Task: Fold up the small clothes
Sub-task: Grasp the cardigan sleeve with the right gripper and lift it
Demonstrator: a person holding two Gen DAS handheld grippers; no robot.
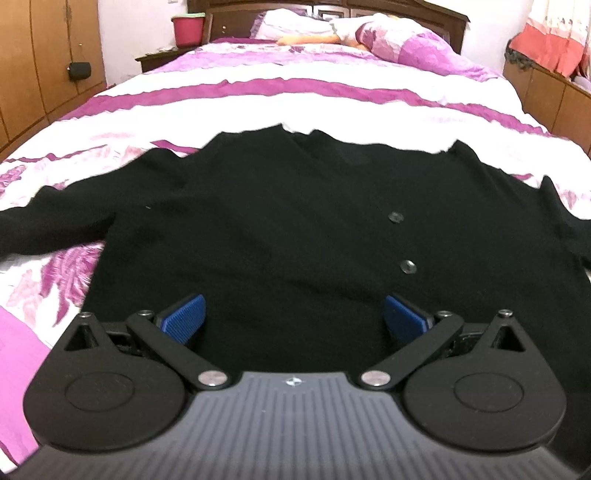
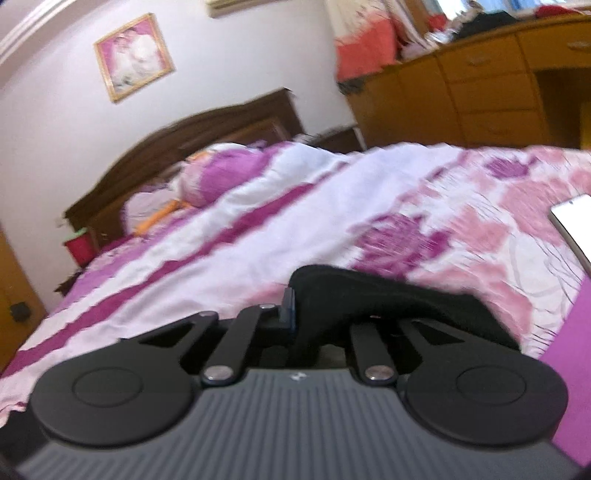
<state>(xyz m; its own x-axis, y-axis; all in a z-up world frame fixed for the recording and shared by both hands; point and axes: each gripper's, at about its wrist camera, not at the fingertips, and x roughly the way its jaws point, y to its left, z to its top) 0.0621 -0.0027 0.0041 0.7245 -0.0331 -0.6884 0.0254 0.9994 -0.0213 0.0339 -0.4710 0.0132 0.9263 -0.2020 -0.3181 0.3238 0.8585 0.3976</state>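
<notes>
A black buttoned cardigan lies spread flat on the bed, sleeves out to both sides. My left gripper hovers over its near hem, its blue pads wide apart with only flat cloth below them: open. In the right wrist view, my right gripper is shut on a fold of the cardigan's black cloth, which drapes over the right finger and hides it. That cloth is lifted off the bedspread.
The bed has a pink, purple and white floral spread, with pillows at the wooden headboard. A red bucket stands on the nightstand. A white phone lies on the bed at right. Wooden cabinets line the wall.
</notes>
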